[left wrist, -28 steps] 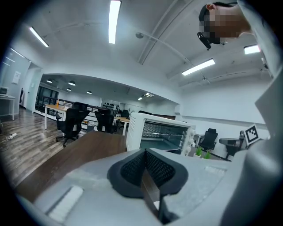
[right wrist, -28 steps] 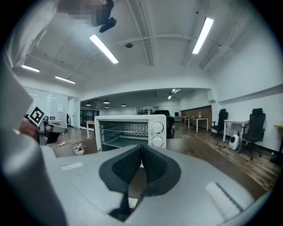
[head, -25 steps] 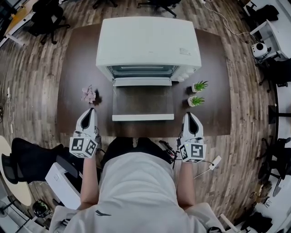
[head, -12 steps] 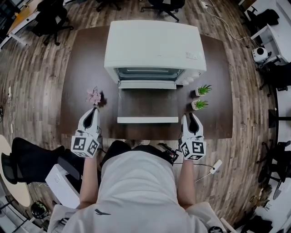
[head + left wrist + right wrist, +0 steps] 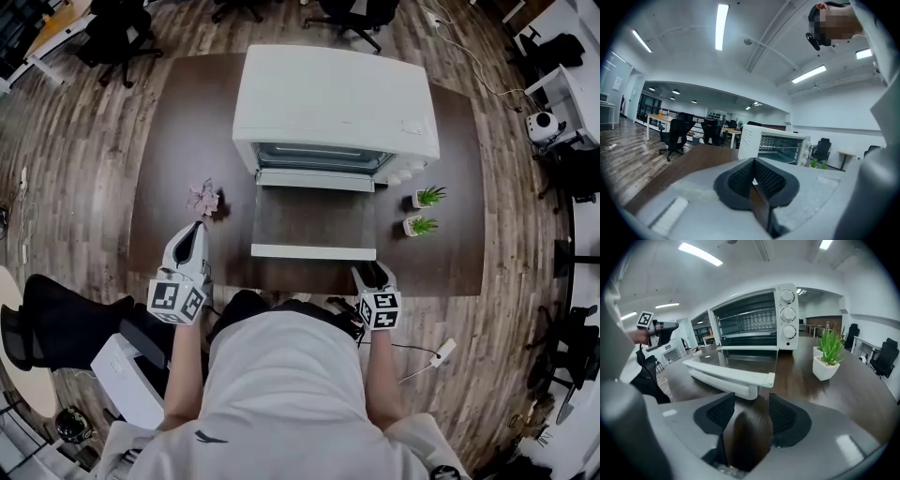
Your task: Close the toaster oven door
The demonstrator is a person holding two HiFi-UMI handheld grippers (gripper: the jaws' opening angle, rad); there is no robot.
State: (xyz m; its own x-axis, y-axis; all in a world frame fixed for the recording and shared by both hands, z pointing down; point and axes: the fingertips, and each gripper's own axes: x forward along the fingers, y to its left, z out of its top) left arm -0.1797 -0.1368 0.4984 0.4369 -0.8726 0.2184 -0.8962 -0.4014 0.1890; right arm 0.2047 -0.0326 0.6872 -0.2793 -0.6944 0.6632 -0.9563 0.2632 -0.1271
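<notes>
The white toaster oven (image 5: 336, 98) stands at the back of the dark brown table (image 5: 178, 141). Its glass door (image 5: 314, 217) lies folded down flat, with the white handle bar (image 5: 314, 251) along the front edge. My right gripper (image 5: 373, 274) sits just below the handle's right end. In the right gripper view its jaws (image 5: 752, 412) are opening, with nothing between them and the handle (image 5: 729, 377) just ahead. My left gripper (image 5: 191, 234) hovers at the table's front edge, left of the door, and is shut and empty (image 5: 753, 180).
Two small potted plants (image 5: 429, 196) (image 5: 420, 225) stand right of the door, one showing close in the right gripper view (image 5: 828, 355). A pink flower ornament (image 5: 203, 198) sits left of the door. Office chairs (image 5: 112, 33) ring the table.
My right gripper has moved left and down in the view to the right end of the door handle. The left gripper has stayed put. The head view has shifted.
</notes>
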